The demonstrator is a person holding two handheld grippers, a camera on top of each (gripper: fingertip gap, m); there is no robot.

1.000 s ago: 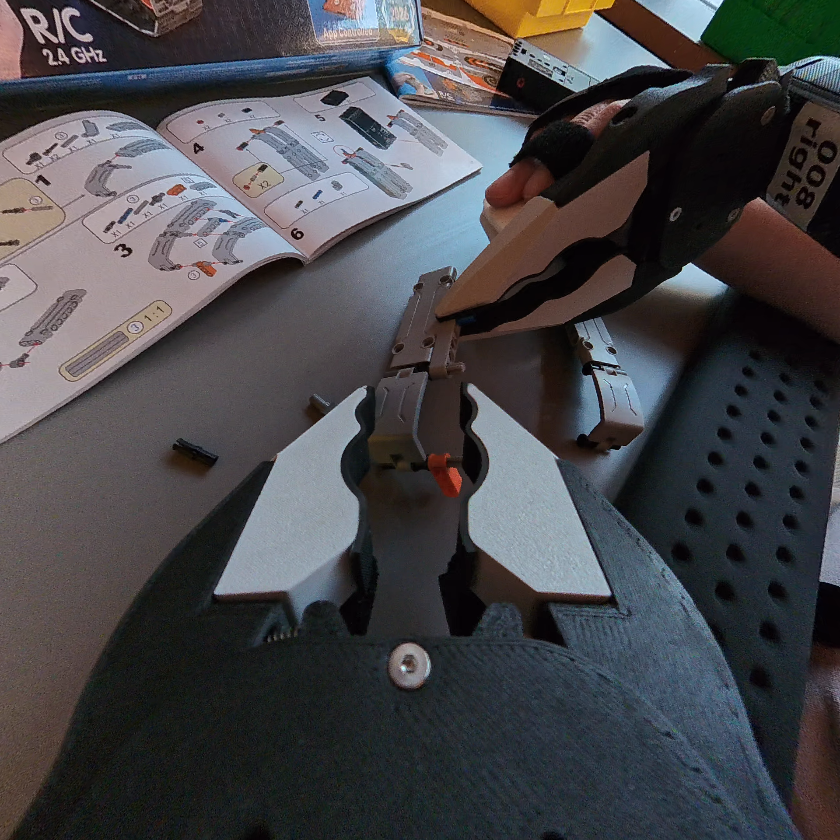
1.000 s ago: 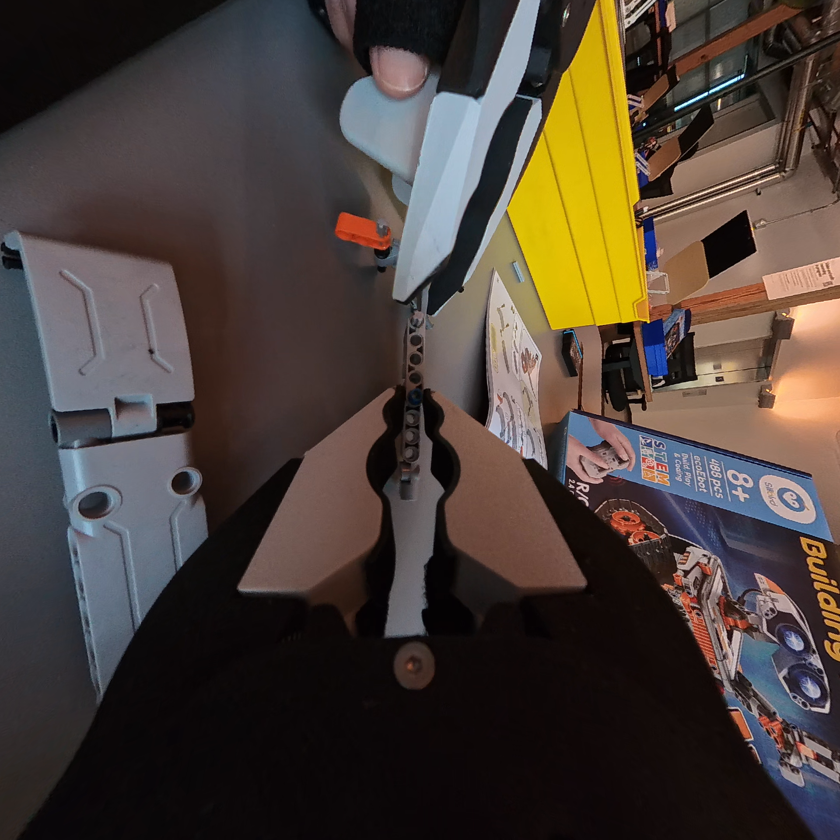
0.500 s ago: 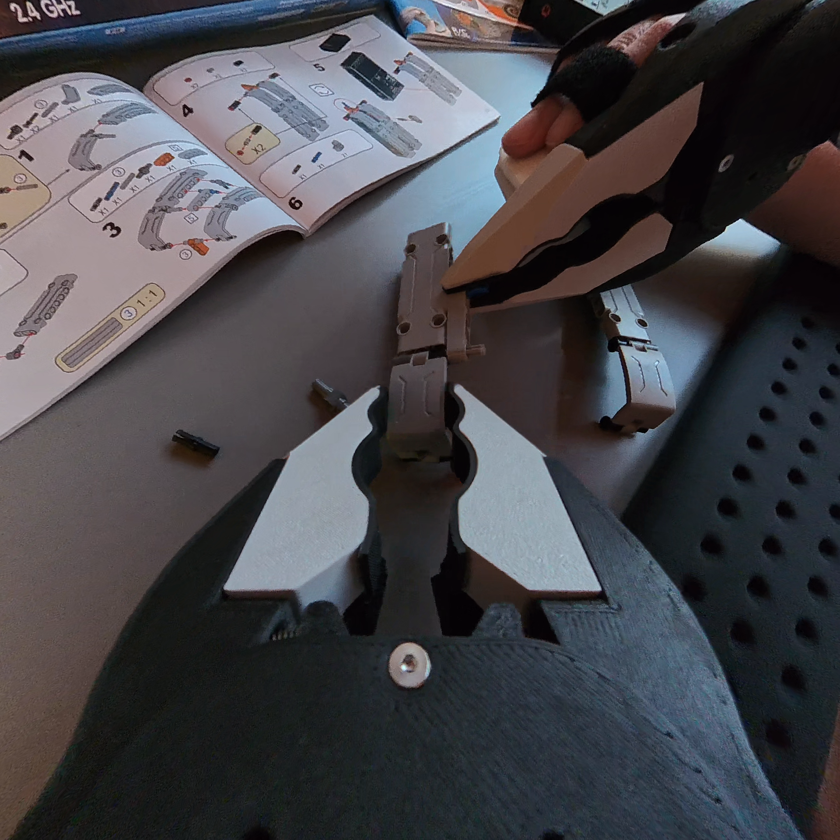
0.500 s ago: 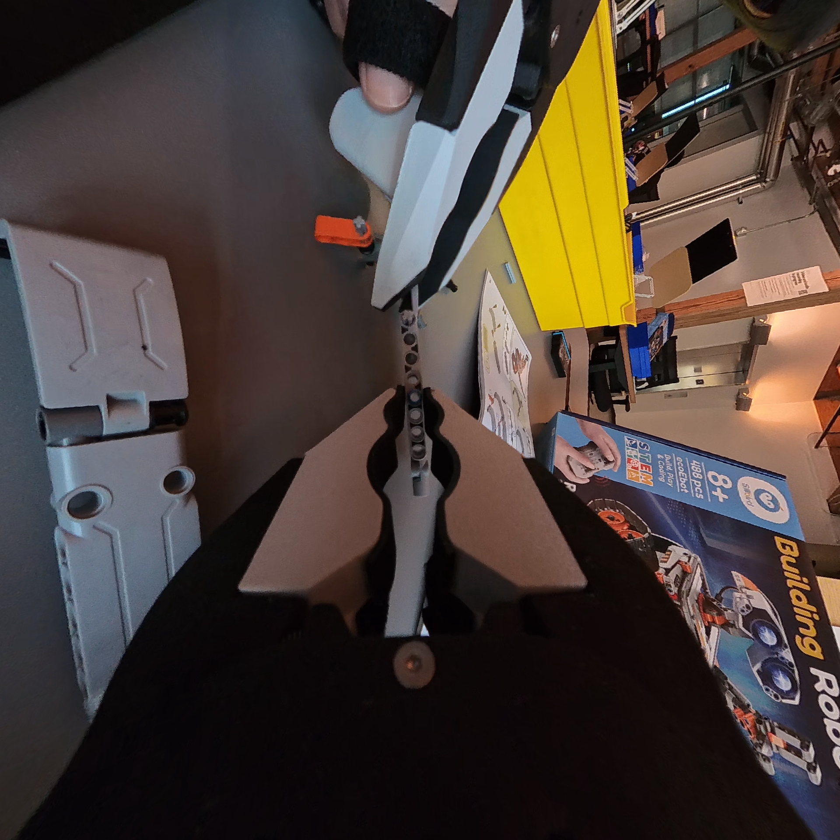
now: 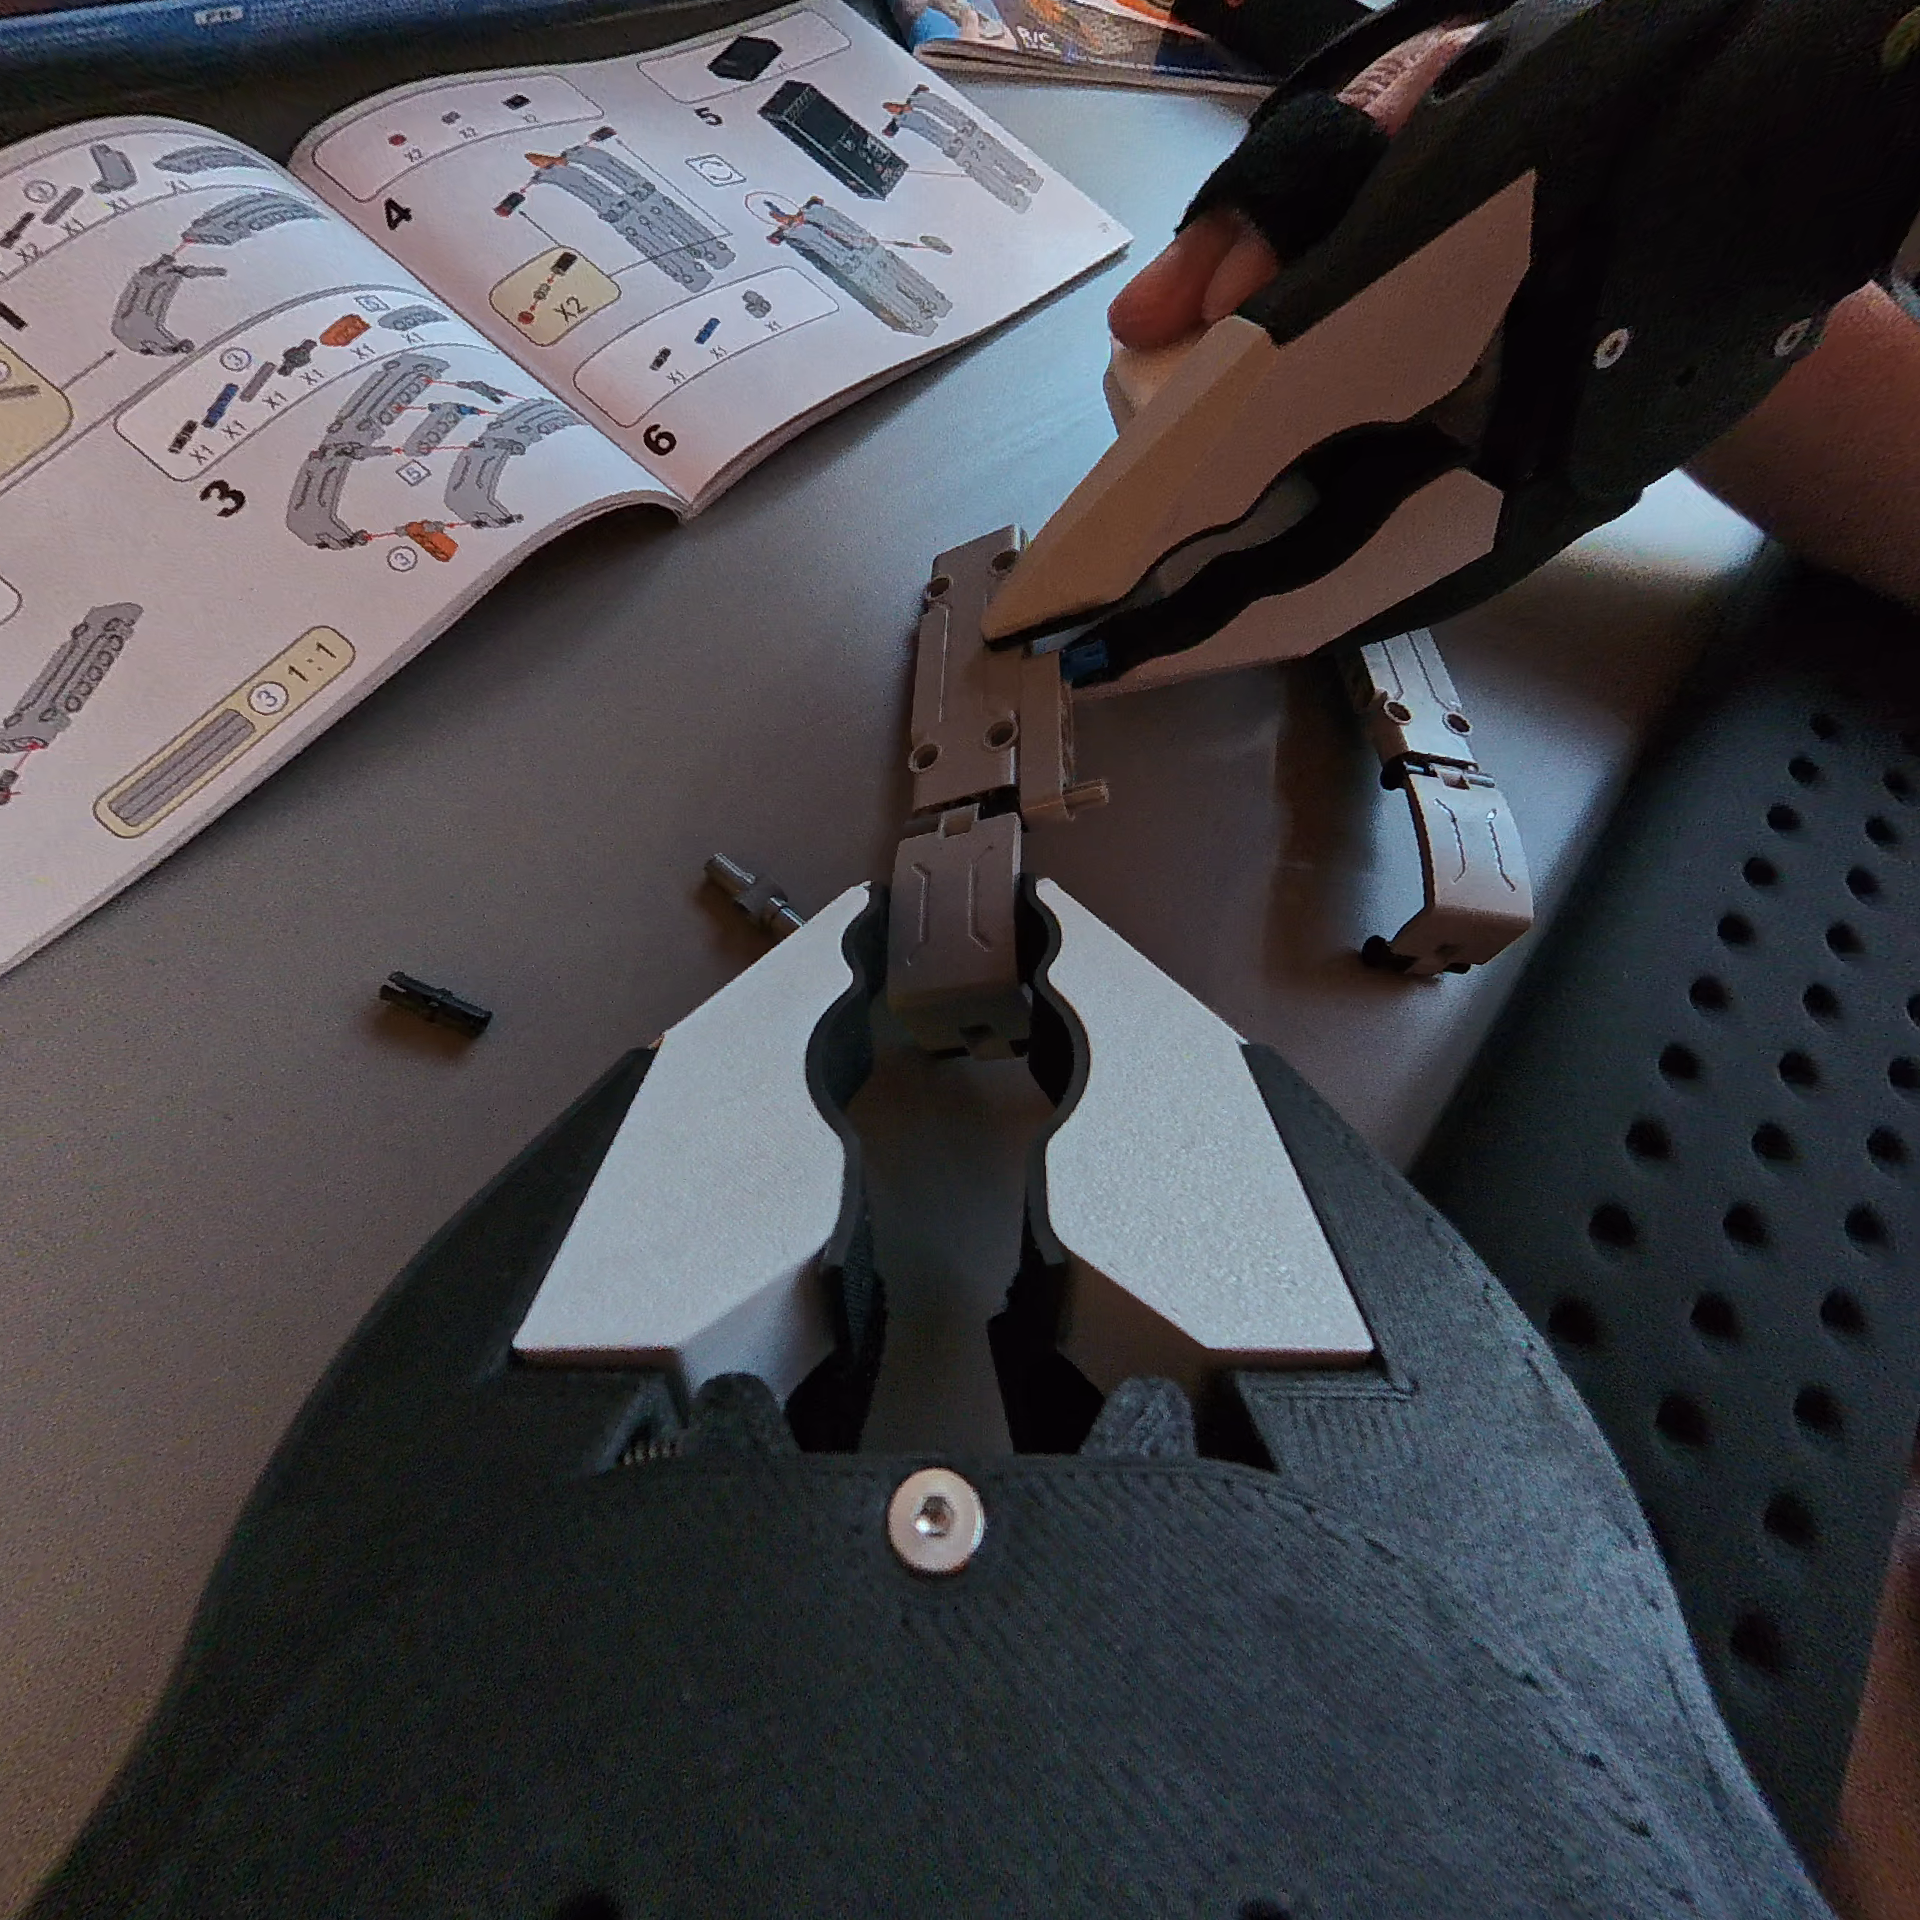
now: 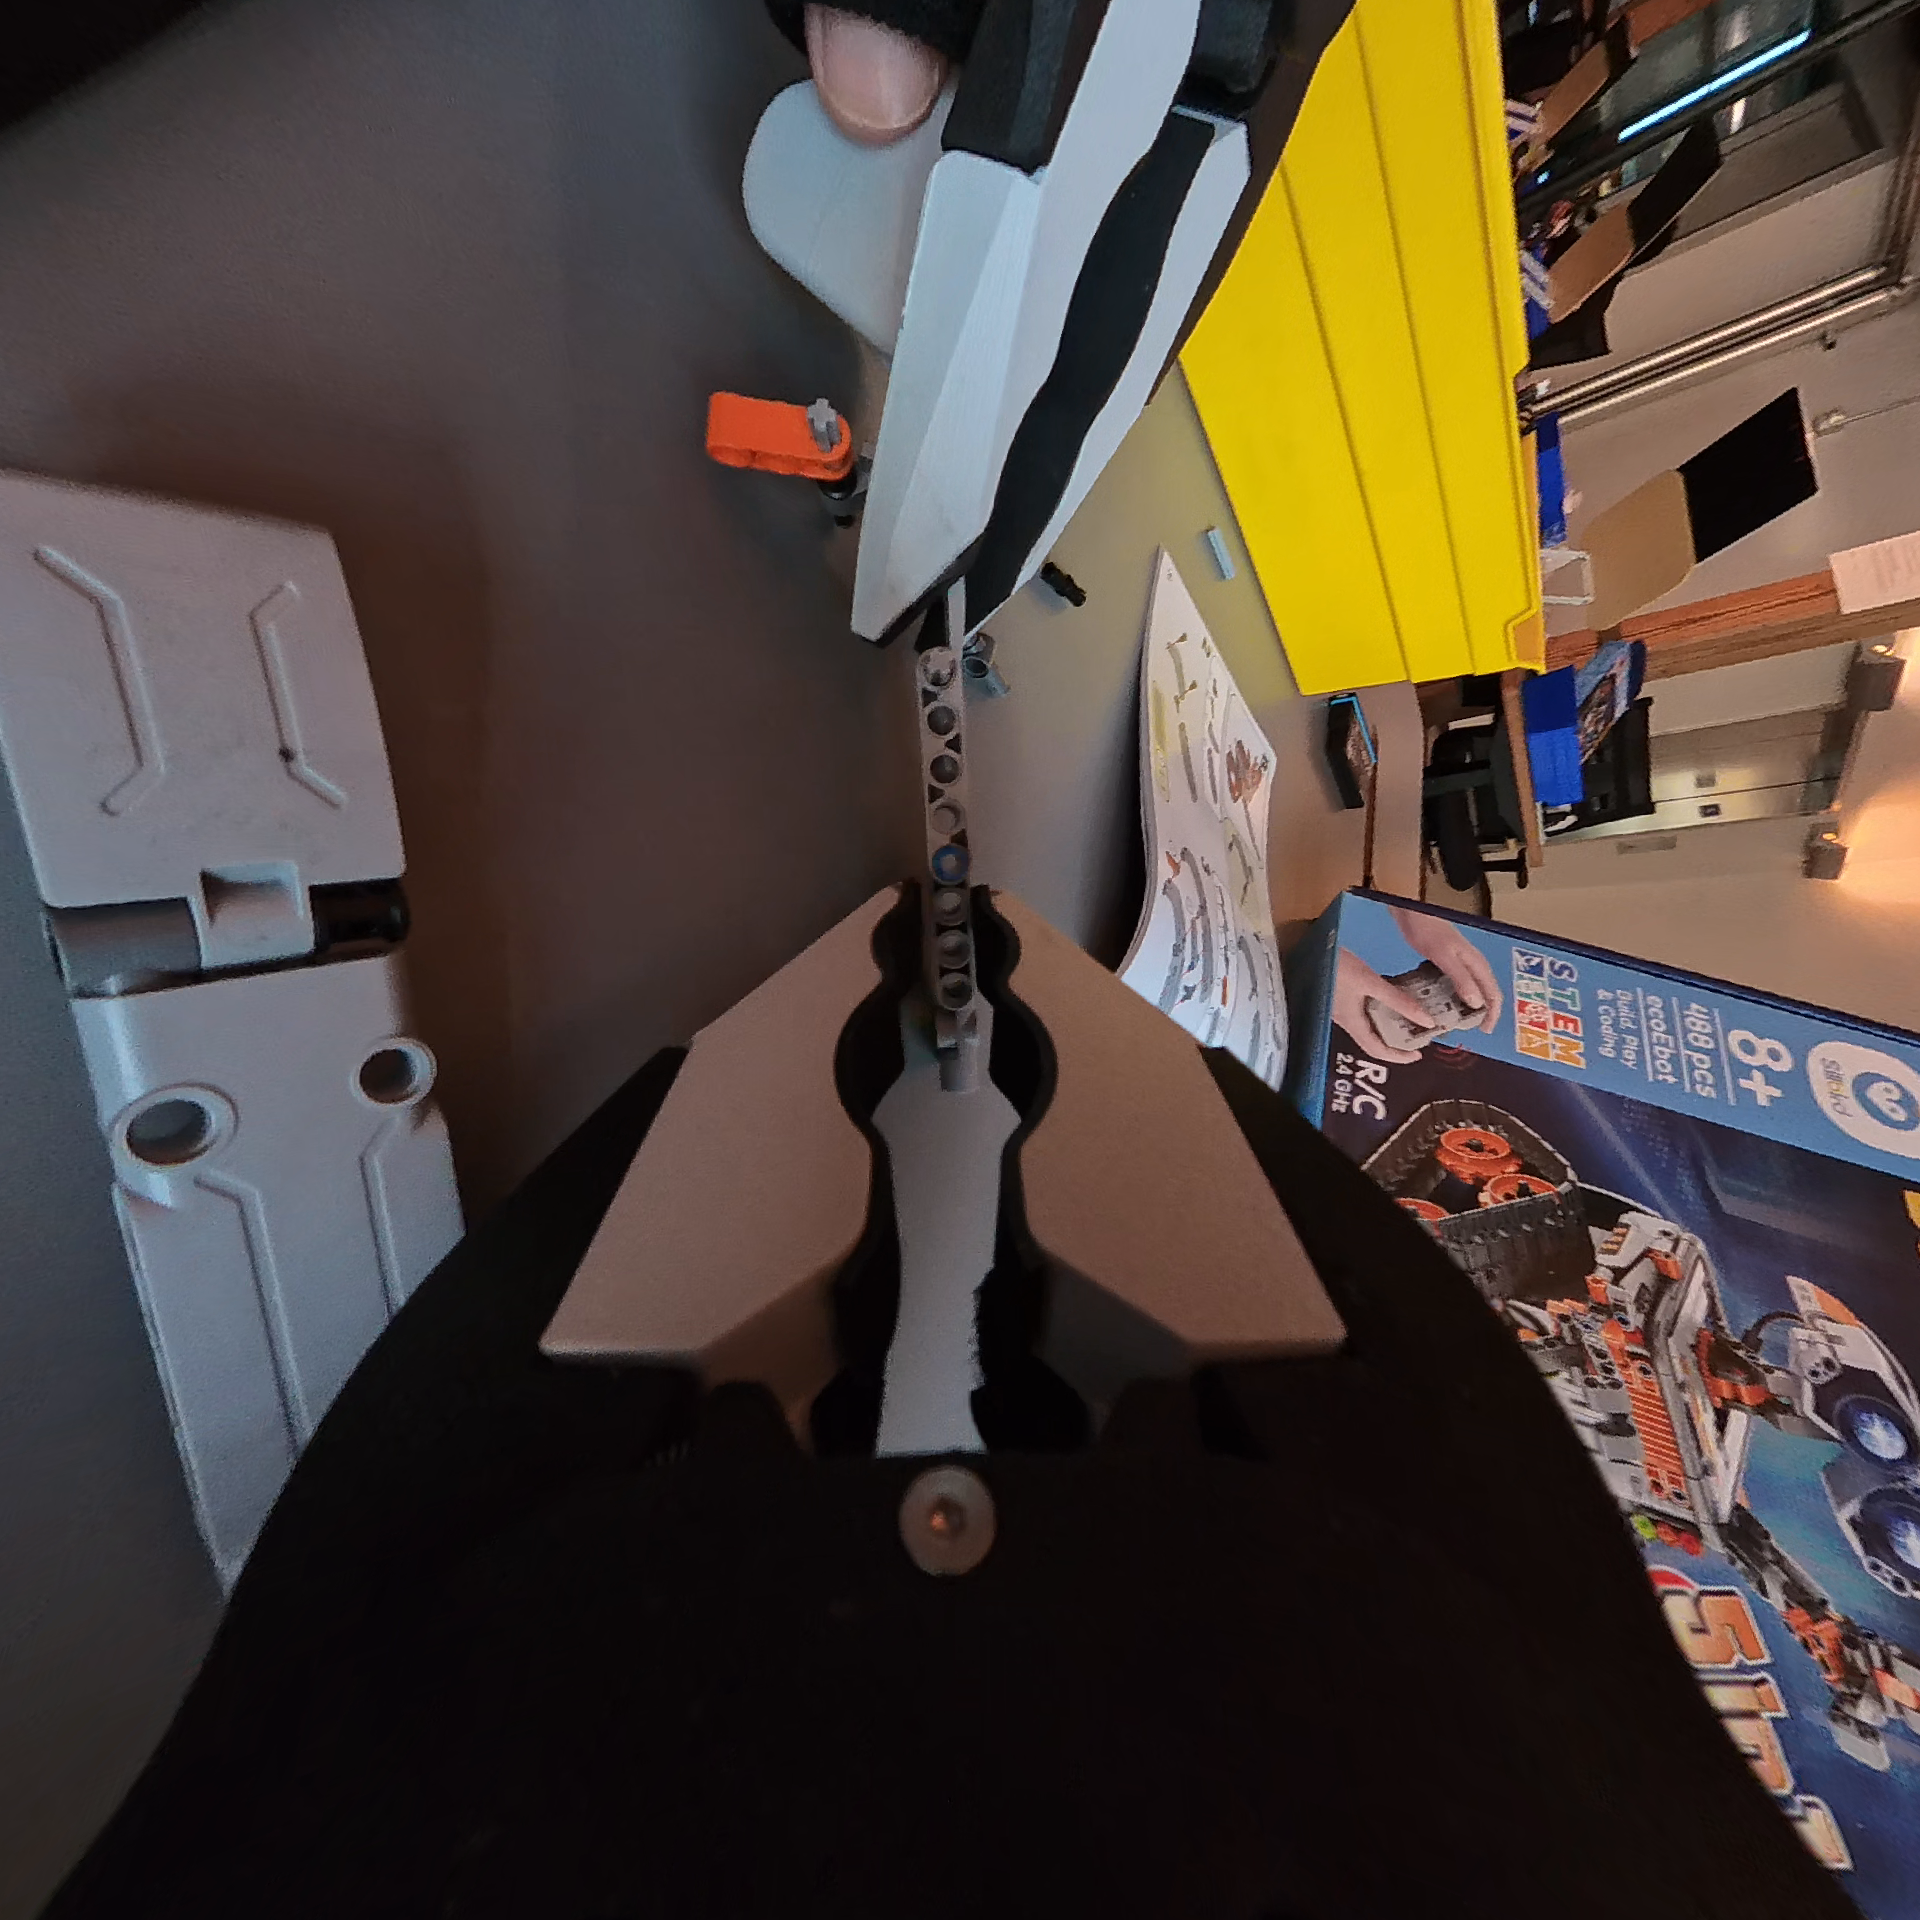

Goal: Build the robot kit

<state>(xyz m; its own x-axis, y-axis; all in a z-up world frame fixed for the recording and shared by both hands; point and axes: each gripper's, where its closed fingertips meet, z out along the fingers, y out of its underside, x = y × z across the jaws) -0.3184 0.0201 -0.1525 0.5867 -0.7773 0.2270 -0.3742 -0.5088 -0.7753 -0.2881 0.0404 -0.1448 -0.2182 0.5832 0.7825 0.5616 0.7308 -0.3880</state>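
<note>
Two grippers share one grey hinged brick assembly (image 5: 971, 821) at frame centre: the left gripper (image 5: 956, 935) fingers clamped on its near end, the right gripper (image 5: 1023, 634) fingers pinching its far beam, a black pin (image 5: 434, 1006) lying on the bench (image 5: 416, 1195) at left.

On a grey tabletop (image 5: 260, 1195), the left gripper (image 5: 956, 914) clamps the near end of a long grey hinged plastic building-block assembly (image 5: 966, 727), while the right gripper (image 5: 1023, 634), in a gloved hand (image 5: 1455, 208), pinches its far end. An open illustrated instruction booklet (image 5: 416, 364) lies beyond; a small black connector pin (image 5: 434, 1006) and a grey axle pin (image 5: 750, 891) lie to the left, and a second grey hinged piece (image 5: 1444, 821) to the right.
</note>
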